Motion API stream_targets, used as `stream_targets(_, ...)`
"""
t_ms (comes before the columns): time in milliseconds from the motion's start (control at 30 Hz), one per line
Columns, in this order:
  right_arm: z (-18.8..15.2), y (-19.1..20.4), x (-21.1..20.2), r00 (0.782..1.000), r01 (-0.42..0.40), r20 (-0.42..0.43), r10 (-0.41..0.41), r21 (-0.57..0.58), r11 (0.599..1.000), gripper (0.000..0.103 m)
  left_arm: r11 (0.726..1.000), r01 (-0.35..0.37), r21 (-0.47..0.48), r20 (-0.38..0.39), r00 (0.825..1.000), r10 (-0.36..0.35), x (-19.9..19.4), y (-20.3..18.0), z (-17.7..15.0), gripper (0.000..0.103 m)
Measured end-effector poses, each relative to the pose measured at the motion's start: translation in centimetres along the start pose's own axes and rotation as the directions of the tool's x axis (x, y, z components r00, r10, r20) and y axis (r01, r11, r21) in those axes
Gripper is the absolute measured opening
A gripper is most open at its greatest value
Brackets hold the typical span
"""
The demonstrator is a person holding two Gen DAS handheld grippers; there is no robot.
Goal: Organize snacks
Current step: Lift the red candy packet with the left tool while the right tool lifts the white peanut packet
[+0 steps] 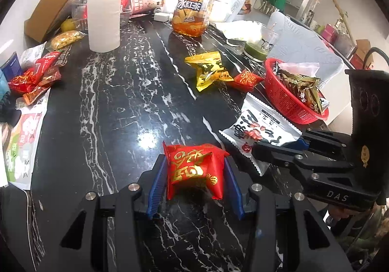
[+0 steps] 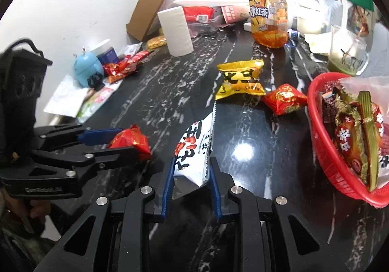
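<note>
Left gripper (image 1: pixel 194 172) clamped on red snack packet (image 1: pixel 194 170), right gripper (image 2: pixel 192 172) pinching white peanut packet (image 2: pixel 194 148), red basket (image 2: pixel 323 140) right of it

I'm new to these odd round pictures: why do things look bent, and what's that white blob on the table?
Left wrist view: fisheye lens bows the edges and darkens the corners; the blob is lamp glare on the glossy table, beyond the red packet. Right wrist view: same bending, glare beside the white packet; the red basket looks stretched.
</note>
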State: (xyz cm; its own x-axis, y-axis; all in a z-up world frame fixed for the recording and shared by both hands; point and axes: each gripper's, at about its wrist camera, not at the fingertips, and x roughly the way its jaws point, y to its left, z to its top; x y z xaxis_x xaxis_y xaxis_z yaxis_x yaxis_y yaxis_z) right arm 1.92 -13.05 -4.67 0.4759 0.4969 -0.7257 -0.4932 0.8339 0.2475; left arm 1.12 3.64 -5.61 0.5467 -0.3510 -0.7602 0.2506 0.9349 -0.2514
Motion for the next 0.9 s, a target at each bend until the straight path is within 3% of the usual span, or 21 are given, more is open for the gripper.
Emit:
stream_targets(333,0.1,-0.2,-0.9,0.999,-0.013,0.043,0.013,0.006,1.0,0.026,1.0,0.01,0.022,0.022,1.0,-0.01,-0.6,-0.7,0.9,0.046)
stream_targets(500,0.0,-0.4,-2.4,0.996,-0.028,0.082,0.026,0.015,1.0,0.026,0.995,0.022,0.095,0.039,0.999,-0.026,-0.9,-2.2,2.0,0.046)
stream_targets(900,-0.8,-2.5,-8.2,0.981,0.055,0.182,-0.072,0.1,0.993,0.026,0.959,0.15,0.241,0.06,0.984,-0.169,-0.7,-7.9,5.1,0.046)
